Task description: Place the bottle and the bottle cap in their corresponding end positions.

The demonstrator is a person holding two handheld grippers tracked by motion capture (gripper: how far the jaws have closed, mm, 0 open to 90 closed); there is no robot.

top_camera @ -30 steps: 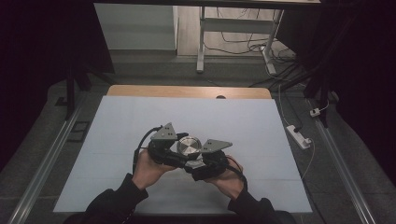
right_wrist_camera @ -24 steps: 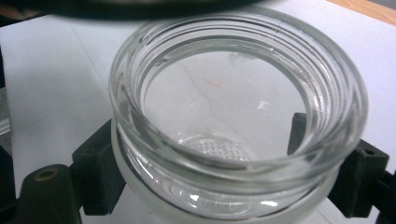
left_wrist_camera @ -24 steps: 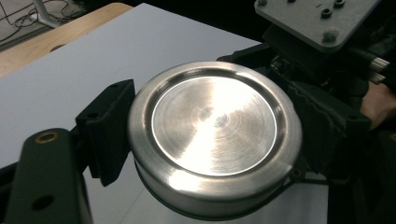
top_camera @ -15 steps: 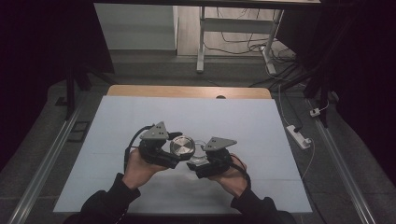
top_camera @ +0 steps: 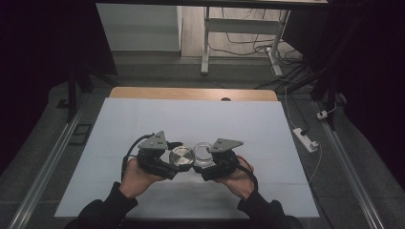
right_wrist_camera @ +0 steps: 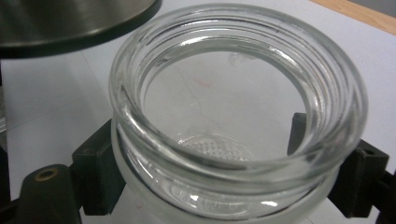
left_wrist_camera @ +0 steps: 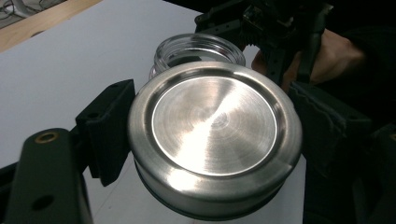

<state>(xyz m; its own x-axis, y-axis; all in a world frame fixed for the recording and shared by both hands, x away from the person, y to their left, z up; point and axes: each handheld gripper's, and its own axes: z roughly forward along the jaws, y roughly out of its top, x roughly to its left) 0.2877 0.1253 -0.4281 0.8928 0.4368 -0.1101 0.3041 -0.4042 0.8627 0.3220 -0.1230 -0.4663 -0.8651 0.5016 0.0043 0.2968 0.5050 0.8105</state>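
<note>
The brushed-steel lid (top_camera: 182, 157) sits clamped in the left gripper (top_camera: 173, 161) above the near part of the white table (top_camera: 143, 114), just left of the open glass jar (top_camera: 204, 153), which the right gripper (top_camera: 210, 164) grips by its sides.
</note>
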